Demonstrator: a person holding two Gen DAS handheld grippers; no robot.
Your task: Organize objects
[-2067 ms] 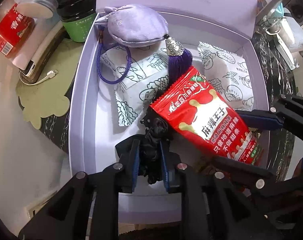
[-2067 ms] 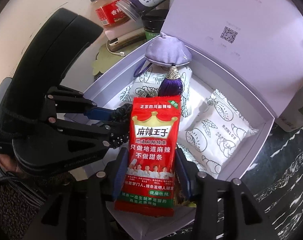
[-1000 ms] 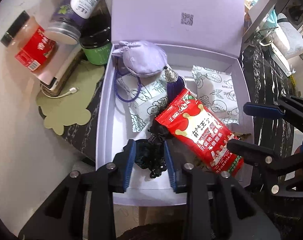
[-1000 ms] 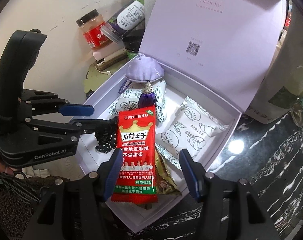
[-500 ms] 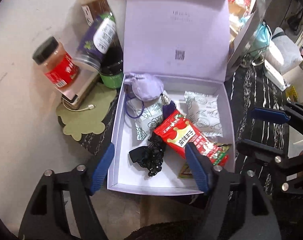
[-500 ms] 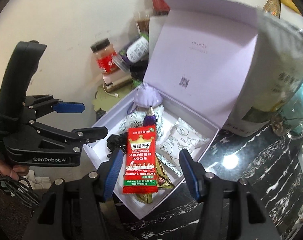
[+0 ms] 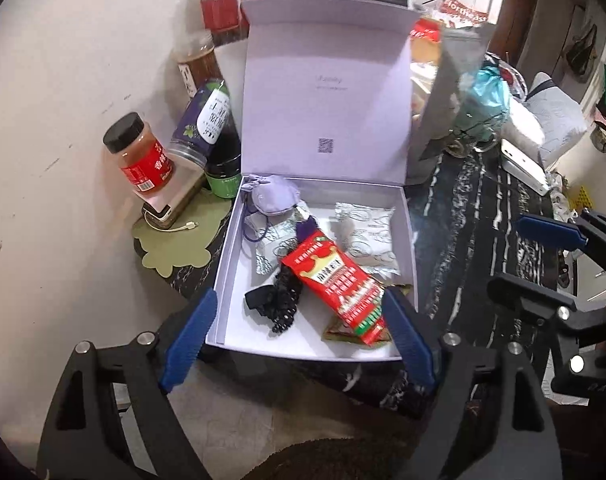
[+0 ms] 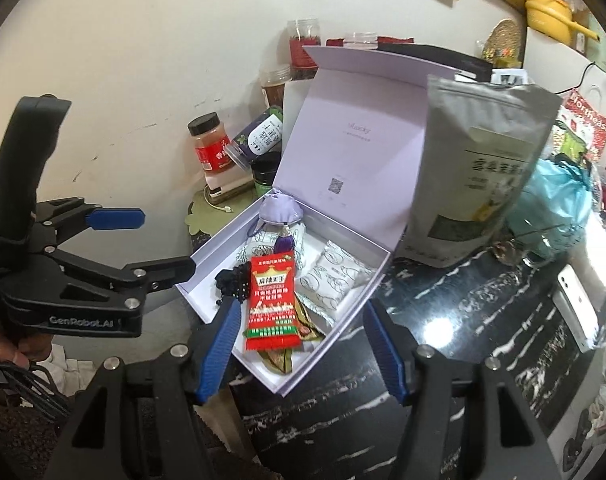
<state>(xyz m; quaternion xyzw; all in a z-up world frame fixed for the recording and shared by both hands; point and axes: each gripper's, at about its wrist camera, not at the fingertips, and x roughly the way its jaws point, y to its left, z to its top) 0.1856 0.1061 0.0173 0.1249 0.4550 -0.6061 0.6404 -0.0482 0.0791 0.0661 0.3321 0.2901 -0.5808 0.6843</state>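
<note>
An open lavender gift box [image 7: 227, 280] [image 8: 355, 312] sits on a black marble table. Inside lie a red snack packet [image 7: 339, 284] [image 8: 271, 300], a black lace hair tie [image 7: 279, 304] [image 8: 229, 282], a lavender pouch with a purple tassel [image 7: 269, 200] [image 8: 281, 212] and white patterned sachets [image 7: 367, 236] [image 8: 335, 276]. My left gripper [image 7: 299, 340] [image 8: 155, 240] is open and empty, pulled back before the box's front edge. My right gripper [image 8: 303, 352] [image 7: 539, 256] is open and empty, held back at the box's near corner.
Jars and bottles [image 7: 143, 156] [image 8: 213, 148] stand by the wall left of the box, on a power bank and a green mat [image 7: 179, 244]. A grey stand-up pouch [image 8: 475, 176] and a teal bag [image 8: 559, 204] stand right of the lid. A white device [image 8: 579, 308] lies on the marble.
My left gripper let go of the black hair tie and my right gripper let go of the red packet; both now lie in the box. Both grippers opened wide and drew back and up.
</note>
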